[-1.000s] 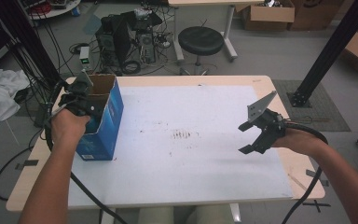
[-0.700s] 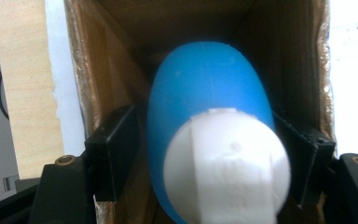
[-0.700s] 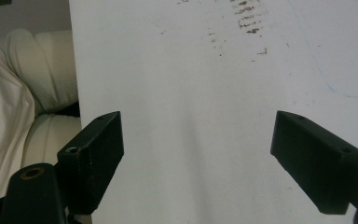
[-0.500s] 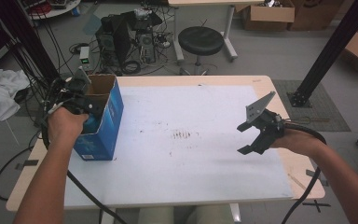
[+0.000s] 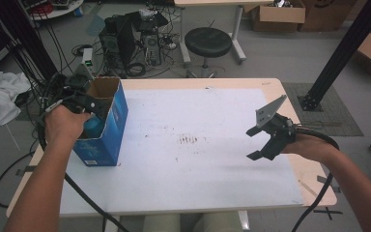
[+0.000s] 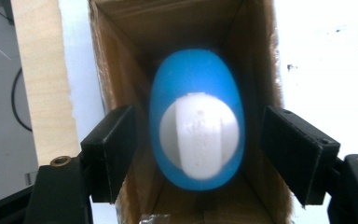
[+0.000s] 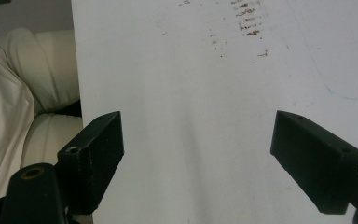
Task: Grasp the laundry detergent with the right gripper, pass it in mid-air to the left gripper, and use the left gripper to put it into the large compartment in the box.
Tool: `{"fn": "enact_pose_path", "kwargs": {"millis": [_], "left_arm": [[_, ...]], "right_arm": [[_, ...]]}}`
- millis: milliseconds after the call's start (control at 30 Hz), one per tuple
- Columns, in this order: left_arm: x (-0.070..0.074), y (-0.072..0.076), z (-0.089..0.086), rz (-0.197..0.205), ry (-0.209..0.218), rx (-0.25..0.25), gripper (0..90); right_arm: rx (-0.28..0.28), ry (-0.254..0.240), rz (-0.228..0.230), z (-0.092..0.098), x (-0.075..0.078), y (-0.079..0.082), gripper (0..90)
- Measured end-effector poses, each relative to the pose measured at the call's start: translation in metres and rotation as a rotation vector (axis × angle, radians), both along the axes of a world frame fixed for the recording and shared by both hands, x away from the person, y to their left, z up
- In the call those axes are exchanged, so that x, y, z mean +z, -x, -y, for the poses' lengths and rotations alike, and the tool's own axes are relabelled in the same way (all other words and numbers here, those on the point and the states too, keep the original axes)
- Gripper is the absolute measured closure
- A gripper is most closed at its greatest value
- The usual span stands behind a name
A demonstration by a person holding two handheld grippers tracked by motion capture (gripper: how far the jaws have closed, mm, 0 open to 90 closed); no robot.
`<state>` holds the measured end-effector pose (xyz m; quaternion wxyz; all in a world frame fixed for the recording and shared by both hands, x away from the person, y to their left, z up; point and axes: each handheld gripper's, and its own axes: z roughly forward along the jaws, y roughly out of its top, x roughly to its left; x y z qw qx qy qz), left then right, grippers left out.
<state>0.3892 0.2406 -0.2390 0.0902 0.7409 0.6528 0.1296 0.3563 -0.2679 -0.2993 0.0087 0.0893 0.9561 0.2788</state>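
Raised since the earlier frame, my left gripper (image 5: 88, 104) has just been spreading its jaws; the blue oval bottle with a white cap (image 6: 196, 119) sits loose inside the blue cardboard box (image 5: 107, 133) at the table's (image 5: 280, 203) left edge. Withdraw straight up, clear of the walls. My right gripper (image 5: 258, 142) hovers spread wide, holding nothing.

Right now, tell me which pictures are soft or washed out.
Left gripper view: the blue object inside the box is blurred, and the table is blown out white. Right gripper view: claw tips soft, table evenly lit. High view: sharp.
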Motion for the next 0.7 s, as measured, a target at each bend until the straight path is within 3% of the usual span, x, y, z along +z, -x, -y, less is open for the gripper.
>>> {"fn": "enact_pose_path", "kwargs": {"millis": [400,700], "left_arm": [[0.028,0.005,0.006,0.021,-0.030,-0.026,27.3],[0.047,0.009,0.021,0.040,-0.032,-0.099,23.5]], "right_arm": [[-0.001,-0.003,0.003,0.002,0.003,0.002,17.0],[0.001,0.003,0.000,0.003,0.005,0.003,17.0]]}}
